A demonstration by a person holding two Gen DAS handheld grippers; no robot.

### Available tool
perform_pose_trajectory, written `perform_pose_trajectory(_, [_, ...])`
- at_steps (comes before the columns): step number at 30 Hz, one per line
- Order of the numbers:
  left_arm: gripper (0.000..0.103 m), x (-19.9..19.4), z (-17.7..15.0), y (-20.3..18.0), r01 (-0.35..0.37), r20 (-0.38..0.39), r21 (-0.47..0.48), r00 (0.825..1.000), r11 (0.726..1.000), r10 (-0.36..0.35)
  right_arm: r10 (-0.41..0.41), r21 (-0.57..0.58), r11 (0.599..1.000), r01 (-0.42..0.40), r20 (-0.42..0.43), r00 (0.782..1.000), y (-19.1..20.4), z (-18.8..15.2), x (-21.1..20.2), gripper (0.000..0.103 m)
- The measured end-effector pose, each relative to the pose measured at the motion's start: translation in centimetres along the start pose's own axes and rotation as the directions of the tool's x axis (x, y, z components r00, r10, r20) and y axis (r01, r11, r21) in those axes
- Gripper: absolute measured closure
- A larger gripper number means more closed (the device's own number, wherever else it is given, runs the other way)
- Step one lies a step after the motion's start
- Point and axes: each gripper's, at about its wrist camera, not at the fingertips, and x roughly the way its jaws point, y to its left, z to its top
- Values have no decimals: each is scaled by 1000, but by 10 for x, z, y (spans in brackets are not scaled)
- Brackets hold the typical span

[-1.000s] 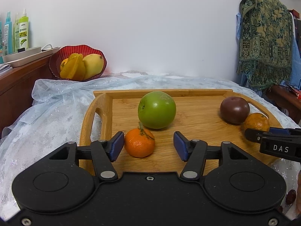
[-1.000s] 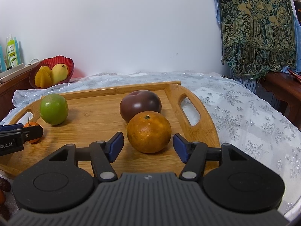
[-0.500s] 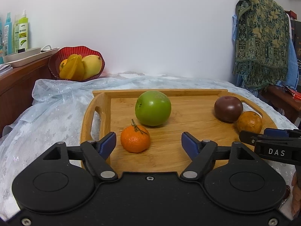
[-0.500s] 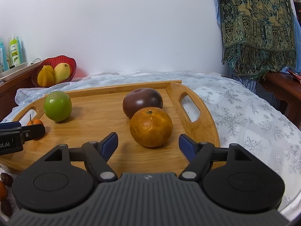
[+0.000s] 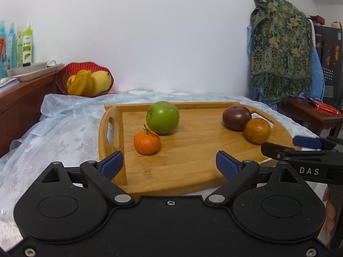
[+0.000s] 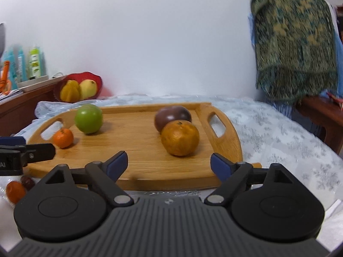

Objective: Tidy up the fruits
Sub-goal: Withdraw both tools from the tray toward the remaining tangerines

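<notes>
A wooden tray [image 5: 193, 167] [image 6: 139, 167] lies on the table. On it rest a small tangerine [image 5: 147, 143] [image 6: 63, 138], a green apple [image 5: 162, 117] [image 6: 88, 118], a dark purple fruit [image 5: 236, 117] [image 6: 171, 115] and a brownish orange [image 5: 257, 130] [image 6: 180, 138]. My left gripper [image 5: 169, 165] is near the tray's front edge, short of the tangerine, its jaws opening with nothing between them. My right gripper [image 6: 169, 163] is short of the brownish orange, its jaws also opening and empty.
A red bowl [image 5: 84, 79] [image 6: 77, 87] with yellow fruits sits at the back left by a wooden cabinet [image 5: 19, 105] carrying bottles. Small fruits [image 6: 15, 190] lie off the tray at the front left. A patterned cloth [image 5: 280, 49] hangs at the right, above a low wooden table [image 5: 310, 115].
Both grippers have drawn back from the tray and their jaws have spread wide. The tangerine and the brownish orange, earlier between the pads, now sit free on the tray.
</notes>
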Motion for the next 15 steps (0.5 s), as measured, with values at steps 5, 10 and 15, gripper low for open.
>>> perform_pose_trajectory(5, [9, -20, -15, -3, -15, 23, -7, 1000, 1000, 15, 40, -52, 998, -38, 49, 998, 11, -6, -16, 1])
perform_pose_trajectory(10, [9, -37, -28, 0, -38, 30, -37, 999, 999, 39, 76, -84, 994, -71, 55, 996, 23, -16, -28, 0])
perform_pose_trajectory(15, [9, -46, -38, 4, -51, 17, -51, 998, 997, 52, 54, -88, 995, -49, 62, 997, 33, -30, -40, 0])
